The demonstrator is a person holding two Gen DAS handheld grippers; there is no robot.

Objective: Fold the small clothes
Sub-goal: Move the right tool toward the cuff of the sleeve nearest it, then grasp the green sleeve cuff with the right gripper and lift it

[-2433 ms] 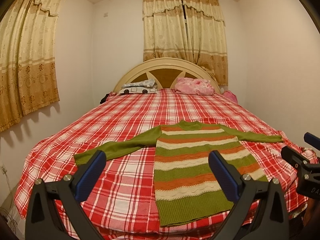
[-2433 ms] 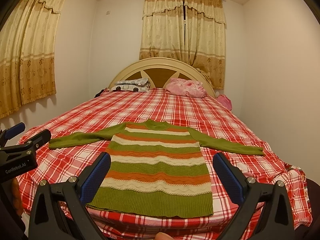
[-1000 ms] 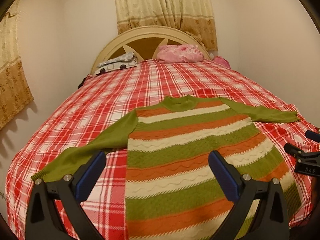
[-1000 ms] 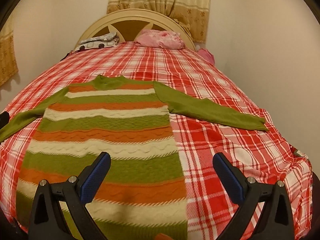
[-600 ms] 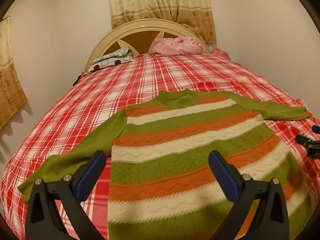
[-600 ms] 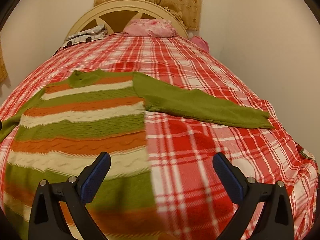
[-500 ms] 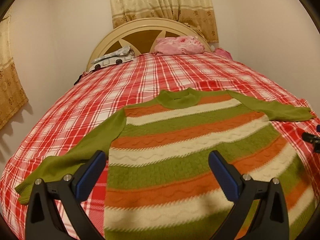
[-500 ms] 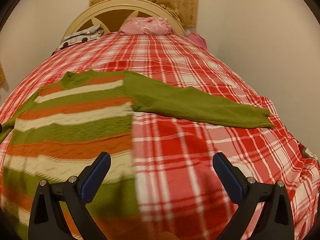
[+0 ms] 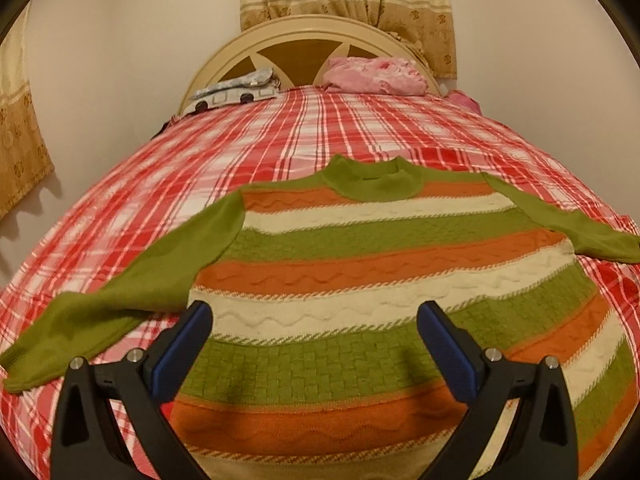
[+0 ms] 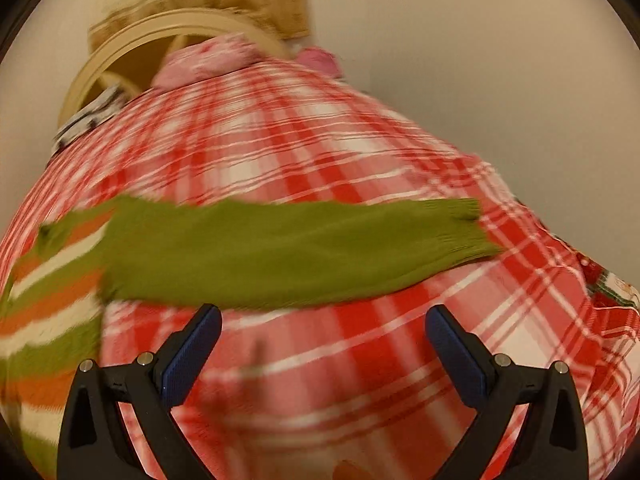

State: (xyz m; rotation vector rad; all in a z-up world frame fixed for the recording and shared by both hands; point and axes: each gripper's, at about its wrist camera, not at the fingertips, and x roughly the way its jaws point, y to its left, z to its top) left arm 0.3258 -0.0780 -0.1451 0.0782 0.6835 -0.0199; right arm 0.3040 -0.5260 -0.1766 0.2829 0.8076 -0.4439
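While both jaws stand wide and empty, left gripper (image 9: 315,340) overhangs the green-orange-cream striped knit sweater (image 9: 360,264); right gripper (image 10: 322,344) overhangs its green sleeve (image 10: 280,252).

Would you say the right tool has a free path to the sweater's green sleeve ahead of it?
Probably yes: the right tool is open just short of the green sleeve, which lies flat on the plaid bedspread, uncovered.
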